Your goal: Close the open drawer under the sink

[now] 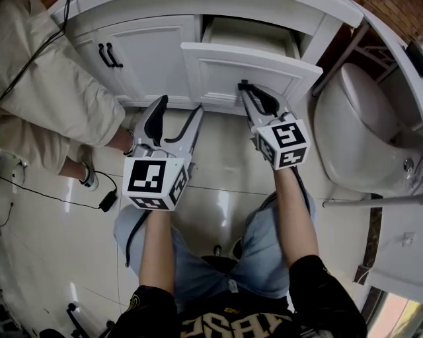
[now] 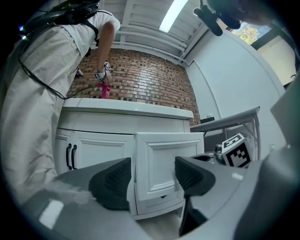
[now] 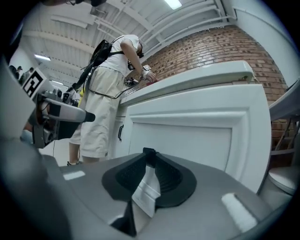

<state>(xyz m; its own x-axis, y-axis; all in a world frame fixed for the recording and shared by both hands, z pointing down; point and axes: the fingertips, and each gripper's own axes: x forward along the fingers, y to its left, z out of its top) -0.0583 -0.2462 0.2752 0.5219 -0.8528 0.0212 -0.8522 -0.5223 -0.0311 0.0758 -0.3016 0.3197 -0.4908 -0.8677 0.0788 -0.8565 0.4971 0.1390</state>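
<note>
The drawer (image 1: 231,66) stands pulled out of the white cabinet (image 1: 149,63) under the counter (image 2: 126,107). Only the head view shows the toilet (image 1: 360,132) to its right. The right tool (image 3: 149,153) is closed and empty, with its tips at the drawer front. The left tool (image 2: 152,176) is held back from the cabinet, its 2 jaws apart on nothing. Both gripper views show a person (image 2: 42,93) reaching onto the counter.

Anchor: white vanity cabinet (image 1: 142,46), standing against the back wall.
Back wall: red brick wall (image 2: 140,79) running above the vanity top.
Side wall: plain white wall (image 2: 234,79) rising right of the vanity.
Floor: glossy pale tile floor (image 1: 218,211) reflecting light in front of the vanity.
Toilet: white toilet (image 1: 360,125) sitting just right of the vanity.
Light: ceiling strip light (image 2: 174,14) glowing above the vanity.
Window: window (image 2: 248,33) showing foliage, high right of the vanity.
</note>
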